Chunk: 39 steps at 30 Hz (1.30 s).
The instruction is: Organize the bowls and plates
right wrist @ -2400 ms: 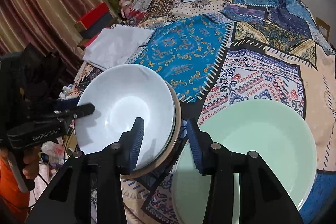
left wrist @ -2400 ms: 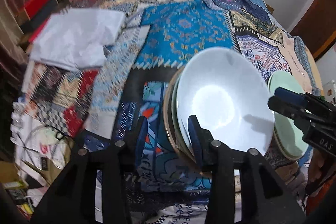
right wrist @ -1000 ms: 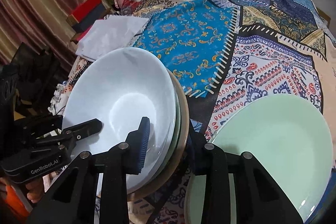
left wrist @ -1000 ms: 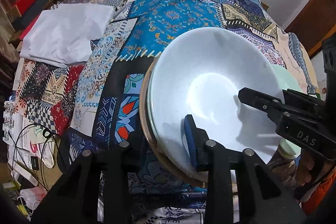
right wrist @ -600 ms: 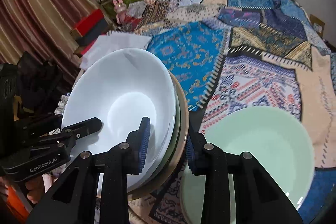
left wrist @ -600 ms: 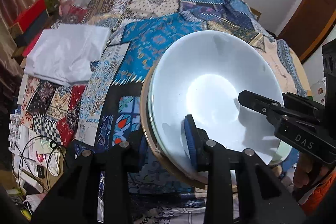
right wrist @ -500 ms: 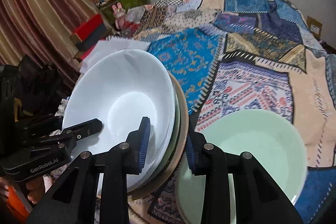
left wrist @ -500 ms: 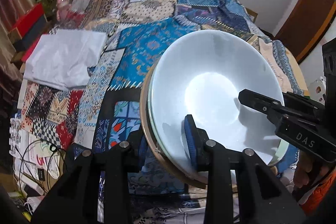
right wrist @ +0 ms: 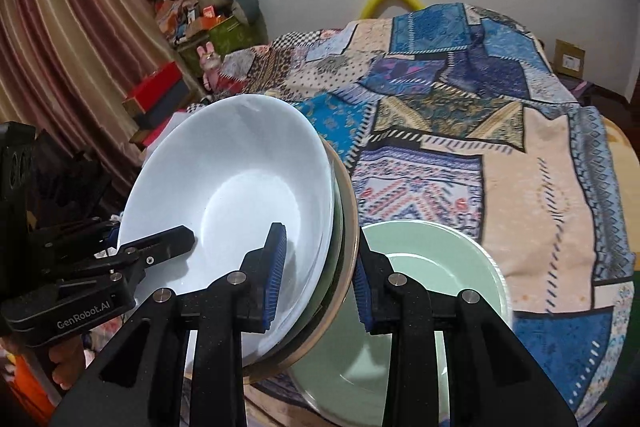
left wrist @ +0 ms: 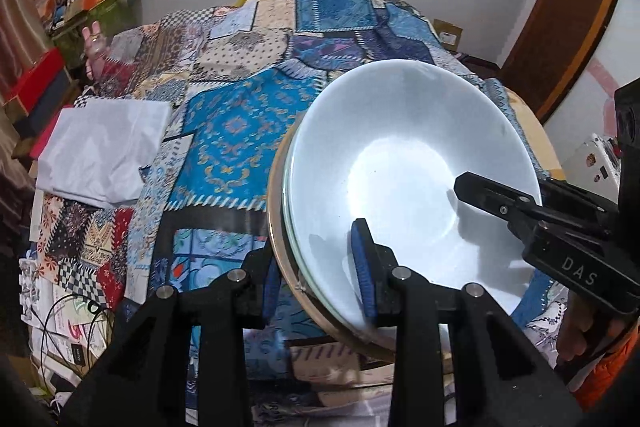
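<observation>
Left view: left claw (left wrist: 320, 275) clamped on near rim of stack (left wrist: 408, 179), white bowl on top, spreading ahead and right. Right view: right claw (right wrist: 318, 275) clenched on opposite rim; green bowl (right wrist: 432, 259) just right. Likely heavy, stiff, glossy, breakable; best gripped at both rims, level.

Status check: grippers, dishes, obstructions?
Left gripper and right gripper both clamped on rim of white-bowl-topped dish stack. Stack tilted, off patchwork cloth. Pale green bowl sits beside.
</observation>
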Each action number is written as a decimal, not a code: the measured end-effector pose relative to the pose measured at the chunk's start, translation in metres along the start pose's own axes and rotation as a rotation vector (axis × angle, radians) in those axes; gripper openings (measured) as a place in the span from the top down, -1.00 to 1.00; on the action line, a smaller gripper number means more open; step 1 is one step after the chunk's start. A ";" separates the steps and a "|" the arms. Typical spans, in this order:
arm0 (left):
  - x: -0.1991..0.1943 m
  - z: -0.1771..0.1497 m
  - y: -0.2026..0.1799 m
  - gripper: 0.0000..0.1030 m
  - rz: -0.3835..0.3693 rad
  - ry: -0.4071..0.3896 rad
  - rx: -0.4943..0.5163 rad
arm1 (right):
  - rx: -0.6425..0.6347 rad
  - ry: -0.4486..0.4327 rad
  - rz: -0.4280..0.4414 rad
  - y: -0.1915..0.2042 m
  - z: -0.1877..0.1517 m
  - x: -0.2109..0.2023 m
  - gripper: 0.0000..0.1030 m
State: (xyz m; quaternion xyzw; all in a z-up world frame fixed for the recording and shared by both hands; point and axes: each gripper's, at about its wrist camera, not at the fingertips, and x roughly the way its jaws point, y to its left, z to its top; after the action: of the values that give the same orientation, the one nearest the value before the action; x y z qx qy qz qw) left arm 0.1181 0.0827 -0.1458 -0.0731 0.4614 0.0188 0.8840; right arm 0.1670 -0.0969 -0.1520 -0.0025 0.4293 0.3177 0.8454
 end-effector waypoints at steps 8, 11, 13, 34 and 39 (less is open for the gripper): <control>0.009 0.004 -0.034 0.36 -0.034 0.014 0.035 | 0.030 -0.015 -0.036 -0.027 -0.008 -0.017 0.48; 0.017 0.004 -0.045 0.36 -0.049 0.029 0.043 | 0.047 -0.012 -0.048 -0.038 -0.011 -0.021 0.48; 0.022 0.003 -0.051 0.36 -0.058 0.038 0.050 | 0.058 -0.008 -0.056 -0.044 -0.015 -0.023 0.48; 0.083 -0.005 -0.077 0.37 -0.074 0.169 0.081 | 0.162 0.086 -0.068 -0.088 -0.042 0.000 0.48; 0.096 -0.009 -0.072 0.37 -0.074 0.195 0.070 | 0.180 0.099 -0.065 -0.090 -0.048 0.009 0.48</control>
State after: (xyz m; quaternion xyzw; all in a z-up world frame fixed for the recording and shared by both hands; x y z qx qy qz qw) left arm 0.1732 0.0072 -0.2212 -0.0608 0.5425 -0.0370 0.8371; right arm 0.1847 -0.1777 -0.2134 0.0437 0.4972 0.2498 0.8298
